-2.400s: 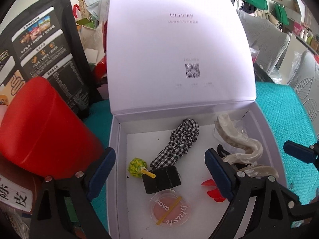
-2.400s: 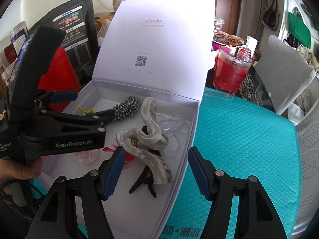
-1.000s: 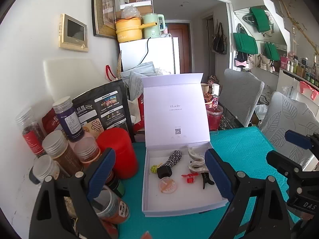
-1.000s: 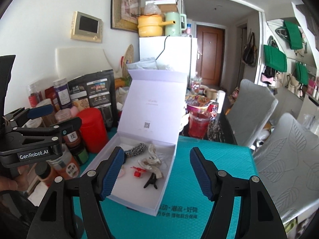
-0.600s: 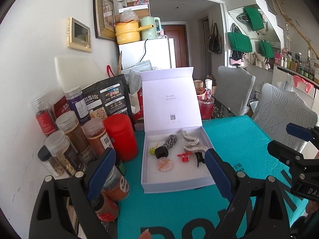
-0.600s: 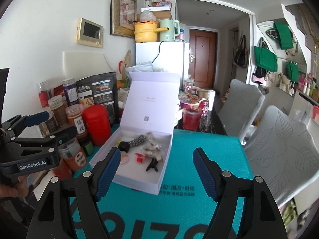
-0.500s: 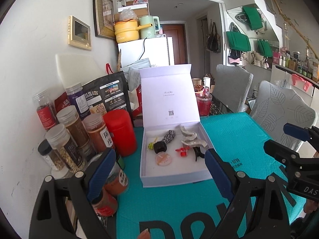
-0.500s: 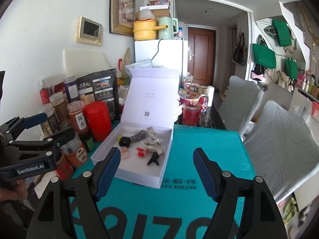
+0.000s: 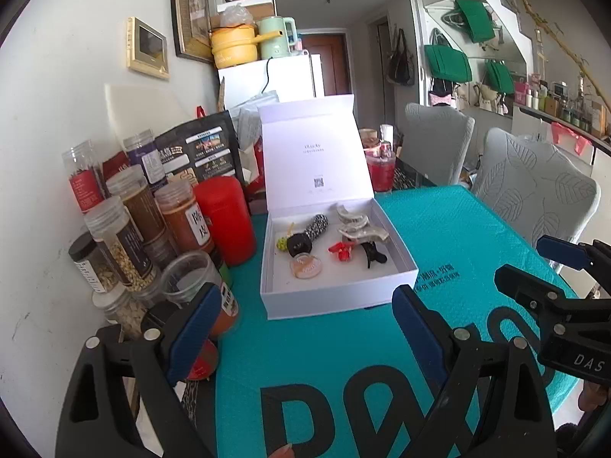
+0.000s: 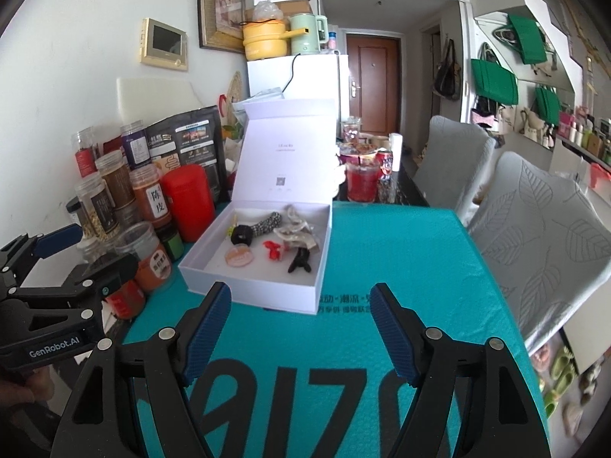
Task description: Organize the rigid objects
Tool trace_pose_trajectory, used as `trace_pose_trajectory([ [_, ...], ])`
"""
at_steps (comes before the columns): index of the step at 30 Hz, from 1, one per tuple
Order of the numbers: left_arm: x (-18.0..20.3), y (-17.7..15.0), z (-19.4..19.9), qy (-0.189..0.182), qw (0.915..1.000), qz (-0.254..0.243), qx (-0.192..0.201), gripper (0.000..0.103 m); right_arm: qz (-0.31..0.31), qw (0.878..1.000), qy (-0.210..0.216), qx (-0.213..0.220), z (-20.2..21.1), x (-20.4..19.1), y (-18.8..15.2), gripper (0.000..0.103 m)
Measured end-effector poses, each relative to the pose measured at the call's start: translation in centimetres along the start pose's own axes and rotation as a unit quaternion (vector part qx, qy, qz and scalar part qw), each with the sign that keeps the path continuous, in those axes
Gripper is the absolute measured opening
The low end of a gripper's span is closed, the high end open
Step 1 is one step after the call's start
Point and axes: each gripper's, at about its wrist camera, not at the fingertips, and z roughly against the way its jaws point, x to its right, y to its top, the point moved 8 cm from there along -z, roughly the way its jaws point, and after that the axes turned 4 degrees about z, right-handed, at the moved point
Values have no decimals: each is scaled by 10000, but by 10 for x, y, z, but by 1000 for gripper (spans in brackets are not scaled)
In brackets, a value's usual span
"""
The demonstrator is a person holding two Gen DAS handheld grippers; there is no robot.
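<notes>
Both my hands have drawn well back from the white box [image 9: 336, 290], now at twelve o'clock on the counter [image 9: 450, 229], hair clips [image 9: 357, 225] inside. Left gripper [image 9: 301, 328] and right gripper [image 10: 299, 328] hang released, empty. Sorting looks finished; closing the lid [image 9: 313, 152] likely comes next.

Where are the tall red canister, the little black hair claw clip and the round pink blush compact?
tall red canister [image 9: 225, 221], left wrist view, middle of its side
little black hair claw clip [image 9: 373, 255], left wrist view, its body
round pink blush compact [image 10: 239, 256], right wrist view, its lid
</notes>
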Motion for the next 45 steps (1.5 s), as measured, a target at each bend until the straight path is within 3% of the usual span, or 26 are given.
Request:
trace_pose_trajectory([
  [13, 4, -14, -9, -120, 9997, 94, -194, 92, -87, 9997, -74, -237, -7, 1, -21, 76],
  [45, 5, -12, -10, -227, 9993, 141, -270, 92, -53, 9997, -104, -228, -7, 3, -20, 76],
])
